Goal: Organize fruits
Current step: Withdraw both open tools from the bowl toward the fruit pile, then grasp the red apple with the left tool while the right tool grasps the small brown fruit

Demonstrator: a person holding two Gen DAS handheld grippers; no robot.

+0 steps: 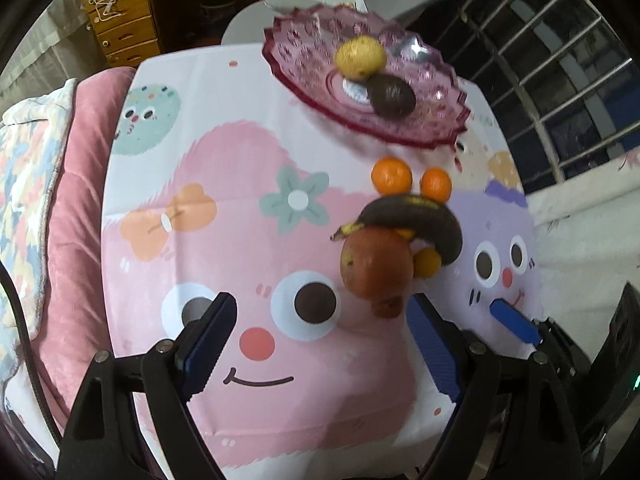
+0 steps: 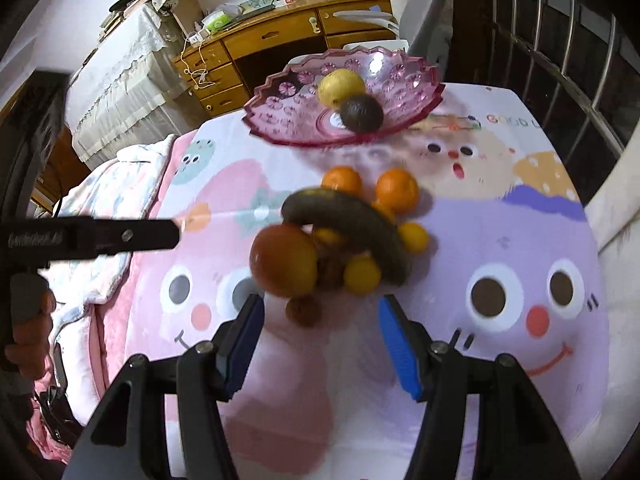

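A pink glass fruit plate point(image 1: 436, 128) point(image 2: 280, 120) stands at the table's far side, holding a yellow pear point(image 1: 360, 57) point(image 2: 341, 87) and a dark avocado point(image 1: 391, 95) point(image 2: 362, 114). A fruit pile lies mid-table: a red apple point(image 1: 376, 266) point(image 2: 282, 264), a blackened banana point(image 1: 420, 220) point(image 2: 352, 224), two oranges point(image 1: 391, 175) point(image 2: 397, 190), small yellow citrus point(image 2: 362, 276) and a small brown fruit point(image 1: 386, 306) point(image 2: 303, 311). My left gripper point(image 1: 320, 312) is open and empty, just before the pile. My right gripper point(image 2: 320, 312) is open and empty, close to the small brown fruit.
The table wears a cartoon tablecloth point(image 1: 240, 240) point(image 2: 500, 240). A pink quilted bed point(image 1: 80, 220) lies to the left. A wooden desk point(image 2: 280, 40) stands behind, and window bars point(image 1: 560, 60) run on the right. The left gripper's arm point(image 2: 100, 236) shows at the left of the right wrist view.
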